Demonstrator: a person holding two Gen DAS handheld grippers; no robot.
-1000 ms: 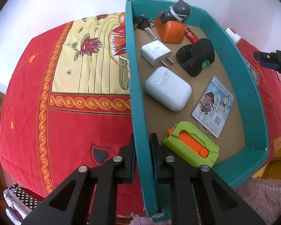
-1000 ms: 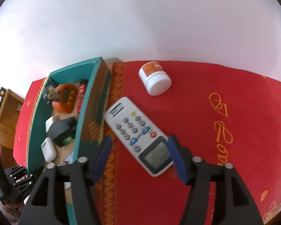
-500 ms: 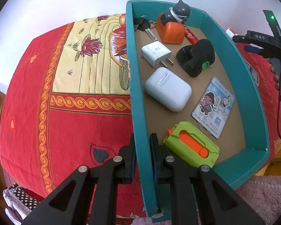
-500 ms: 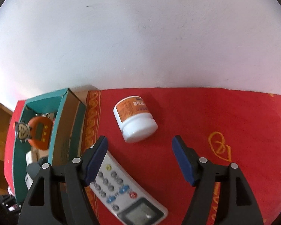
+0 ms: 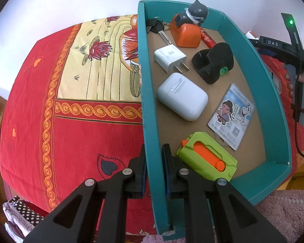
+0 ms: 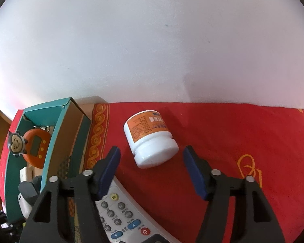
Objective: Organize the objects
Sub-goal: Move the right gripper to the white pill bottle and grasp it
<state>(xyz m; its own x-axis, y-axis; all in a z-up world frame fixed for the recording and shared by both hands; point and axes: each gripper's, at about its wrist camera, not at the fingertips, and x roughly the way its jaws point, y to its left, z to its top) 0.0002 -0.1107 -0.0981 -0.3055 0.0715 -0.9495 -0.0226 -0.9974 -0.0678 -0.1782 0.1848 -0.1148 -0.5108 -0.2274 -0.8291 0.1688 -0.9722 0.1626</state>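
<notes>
At six o'clock in the left wrist view, left gripper (image 5: 153, 169) pinching the near side wall of the teal box (image 5: 273, 93) — one finger outside, one inside, apparently steadying it. Inside, from near to far: green and orange cutter (image 5: 207, 159), cartoon card (image 5: 232, 114) printed "IC NO. 2100 0875 4128 318" as best read, white earbud case (image 5: 182, 96), black tape holder (image 5: 213, 63), white plug (image 5: 170, 59), keys (image 5: 158, 28), orange cat timer (image 5: 187, 32) at twelve o'clock. At two o'clock, right tool's handle marked "DAS".

In the right wrist view, right gripper (image 6: 152, 174) spread wide, holding nothing. White remote (image 6: 123, 218) at six o'clock under the left finger; white jar (image 6: 151, 138) on its side just ahead, on the red cloth (image 6: 233, 133), outside the box. Orange label's writing too small to read.

Step judged in hand: lining up on the jar. Next, likely: advance until the fingers straddle the lid end, squeeze, lift, carry toward nine o'clock into the box — risk of the round jar rolling.
</notes>
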